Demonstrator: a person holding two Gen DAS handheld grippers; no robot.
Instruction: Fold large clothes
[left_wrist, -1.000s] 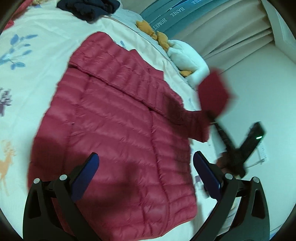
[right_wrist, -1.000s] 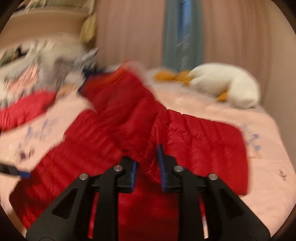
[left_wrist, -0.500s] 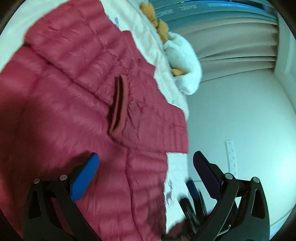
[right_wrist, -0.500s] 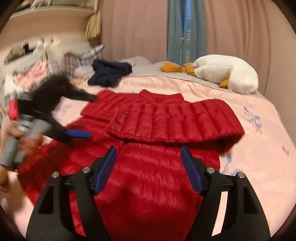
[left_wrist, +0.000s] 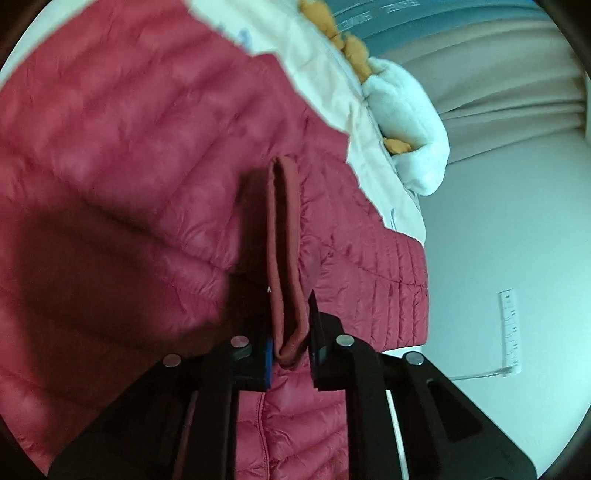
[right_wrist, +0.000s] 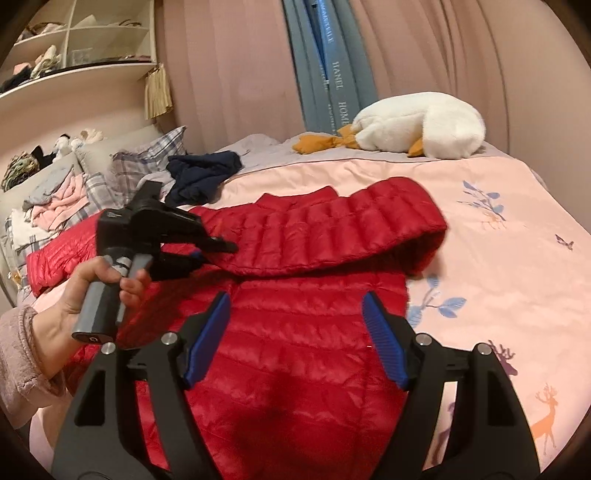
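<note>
While my left gripper (left_wrist: 290, 347) pinches the red puffer jacket's (right_wrist: 295, 332) cuff (left_wrist: 284, 258), my right gripper (right_wrist: 295, 339) hangs wide open, holding nothing.

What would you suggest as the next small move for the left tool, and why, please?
Probably lift the cuff slightly to check the grip. The left tool is shut on the cuff of the sleeve folded across the red jacket; the right tool is open and holds nothing.
</note>
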